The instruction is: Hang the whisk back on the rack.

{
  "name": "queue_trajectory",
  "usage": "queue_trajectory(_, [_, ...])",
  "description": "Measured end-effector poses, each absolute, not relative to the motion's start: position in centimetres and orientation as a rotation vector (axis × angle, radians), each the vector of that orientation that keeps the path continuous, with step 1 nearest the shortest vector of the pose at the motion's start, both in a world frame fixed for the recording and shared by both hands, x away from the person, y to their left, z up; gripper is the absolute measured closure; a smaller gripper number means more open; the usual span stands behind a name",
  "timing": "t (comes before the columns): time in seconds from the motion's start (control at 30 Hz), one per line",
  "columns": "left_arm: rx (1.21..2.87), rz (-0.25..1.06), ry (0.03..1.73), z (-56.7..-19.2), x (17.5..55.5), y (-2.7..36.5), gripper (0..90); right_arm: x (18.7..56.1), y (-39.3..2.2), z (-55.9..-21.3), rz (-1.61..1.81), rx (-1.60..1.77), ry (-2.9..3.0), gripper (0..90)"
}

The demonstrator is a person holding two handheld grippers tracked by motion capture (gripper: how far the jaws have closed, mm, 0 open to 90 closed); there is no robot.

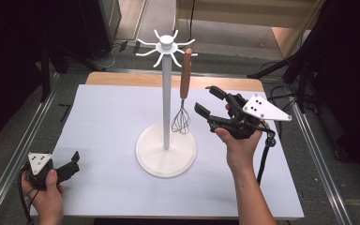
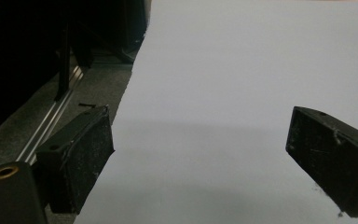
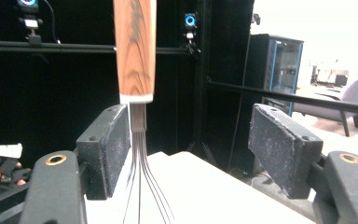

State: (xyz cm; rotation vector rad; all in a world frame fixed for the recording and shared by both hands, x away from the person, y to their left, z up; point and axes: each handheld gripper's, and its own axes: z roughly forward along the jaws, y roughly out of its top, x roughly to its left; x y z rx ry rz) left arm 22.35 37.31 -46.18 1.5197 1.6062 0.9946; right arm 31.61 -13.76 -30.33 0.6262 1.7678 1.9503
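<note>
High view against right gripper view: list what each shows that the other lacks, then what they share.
High view alone: the white hook stand, its round base, and the open right hand-held gripper beside the whisk. Right gripper view alone: the wood grain of the handle, a black cabinet and a chair behind. Shared: the hanging whisk, the white table, the left hand-held gripper.
</note>
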Motion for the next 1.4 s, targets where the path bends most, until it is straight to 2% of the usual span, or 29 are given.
queue_trajectory(0.1, [1.521, 0.995, 1.604, -46.2, 22.4, 37.3, 7.9, 31.6, -14.3, -31.0, 1.935, 0.656, 1.767, 28.1])
queue_trajectory(0.17, [1.521, 0.997, 1.604, -46.2, 22.4, 37.3, 7.9, 31.6, -14.7, -31.4, 1.919, 0.680, 1.764, 25.0])
queue_trajectory(0.2, [1.519, 0.999, 1.603, -46.2, 22.4, 37.3, 7.9, 31.7, -15.1, -31.9, 1.890, 0.718, 1.752, 20.6])
queue_trajectory(0.6, [1.517, 1.004, 1.605, -46.2, 22.4, 37.2, 7.9, 31.7, -17.2, -34.8, 1.768, 0.840, 1.766, 13.5])
queue_trajectory(0.93, [1.524, 1.005, 1.605, -46.2, 22.3, 37.2, 7.9, 31.4, -19.1, -37.6, 1.704, 0.956, 1.748, 1.6])
queue_trajectory(1.4, [1.531, 1.016, 1.603, -46.2, 22.4, 37.1, 7.9, 30.5, -22.1, -40.8, 1.651, 1.065, 1.713, 0.0])
